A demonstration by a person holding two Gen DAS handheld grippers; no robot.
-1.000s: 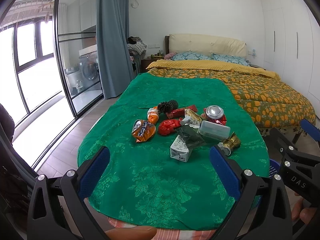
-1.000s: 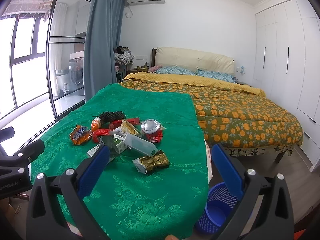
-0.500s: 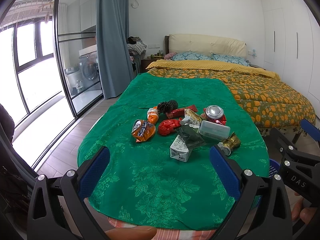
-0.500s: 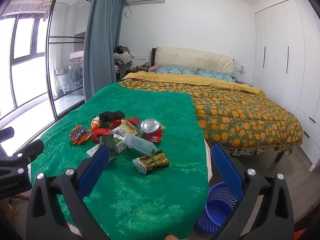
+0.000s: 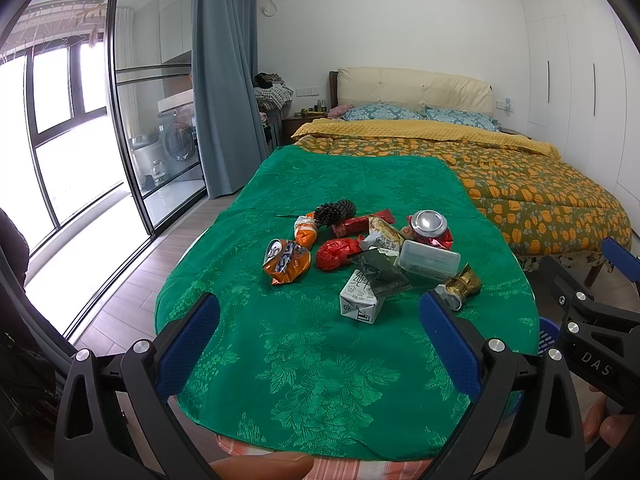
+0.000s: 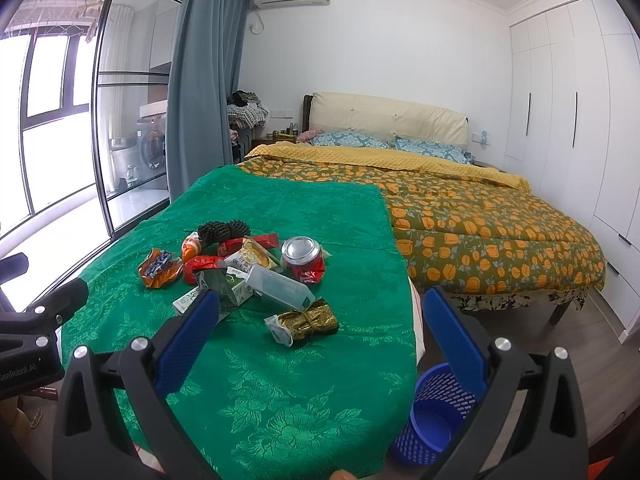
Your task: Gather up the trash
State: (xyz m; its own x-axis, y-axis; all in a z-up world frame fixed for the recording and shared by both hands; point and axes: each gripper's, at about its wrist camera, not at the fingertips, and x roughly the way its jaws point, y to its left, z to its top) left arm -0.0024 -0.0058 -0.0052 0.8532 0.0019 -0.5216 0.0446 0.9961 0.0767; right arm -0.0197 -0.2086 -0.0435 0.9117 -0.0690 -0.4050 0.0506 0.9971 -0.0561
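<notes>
**Trash heaped mid-bench, both tools wide and empty**

Left tool (image 5: 319, 334) held above the near edge of the bench (image 5: 320, 380), fingers spread wide, nothing between them; right tool (image 6: 321, 330) likewise gaping and empty, poised over the bench's near right corner; each tool's black frame shows at the margin of the other's view.

Bench draped in a green floral cloth; trash pile (image 5: 368, 252) sits around its middle, well ahead of both tools. In the pile: crushed orange can (image 5: 286, 260) at the left; red wrapper (image 5: 334, 254) beside it; dark netted bundle (image 5: 335, 212) at the far side; upright red can (image 5: 430, 228) with silver top; clear plastic box (image 5: 430, 262) just in front of it; white carton (image 5: 362, 298) nearest the left tool, a dark green wrapper lying on it; gold foil packet (image 6: 308, 320) apart at the near right.

Blue basket (image 6: 436, 416) on the floor below the bench's right edge, under the right tool; bed (image 6: 480, 224) with orange-patterned quilt beyond.
</notes>
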